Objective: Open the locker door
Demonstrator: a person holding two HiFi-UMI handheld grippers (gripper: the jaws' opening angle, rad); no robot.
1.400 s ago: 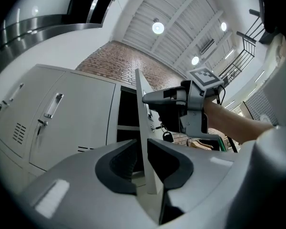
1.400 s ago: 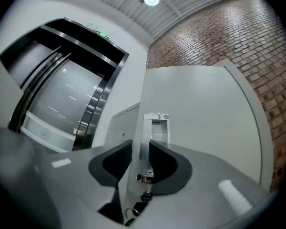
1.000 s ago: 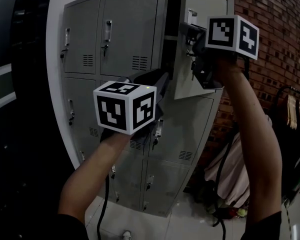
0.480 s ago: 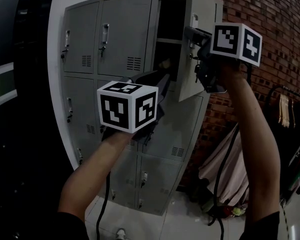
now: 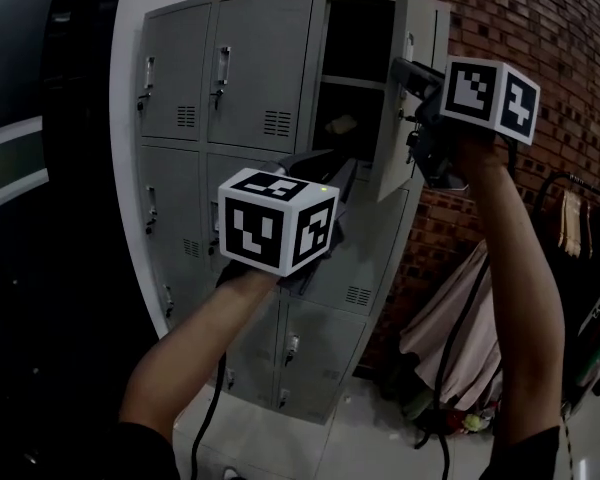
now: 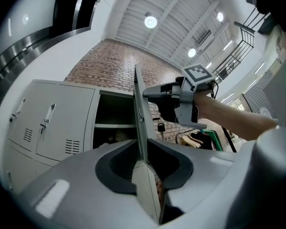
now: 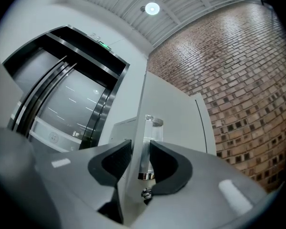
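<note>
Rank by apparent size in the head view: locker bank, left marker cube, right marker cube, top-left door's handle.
1. locker bank
2. left marker cube
3. right marker cube: looks smaller, probably only because it is farther from the camera
4. top-left door's handle

Open door (image 5: 392, 153) stands edge-on, walling off the compartment (image 5: 355, 38) from the right; entry is free from near-left. Shelf (image 5: 352, 83) splits it, with a small object (image 5: 342, 124) below. Brick wall (image 5: 540, 18) close on the right.

The grey metal locker door (image 5: 420, 28) stands swung out right of its open compartment (image 5: 355, 38), with the brick wall (image 5: 550, 18) behind.
</note>
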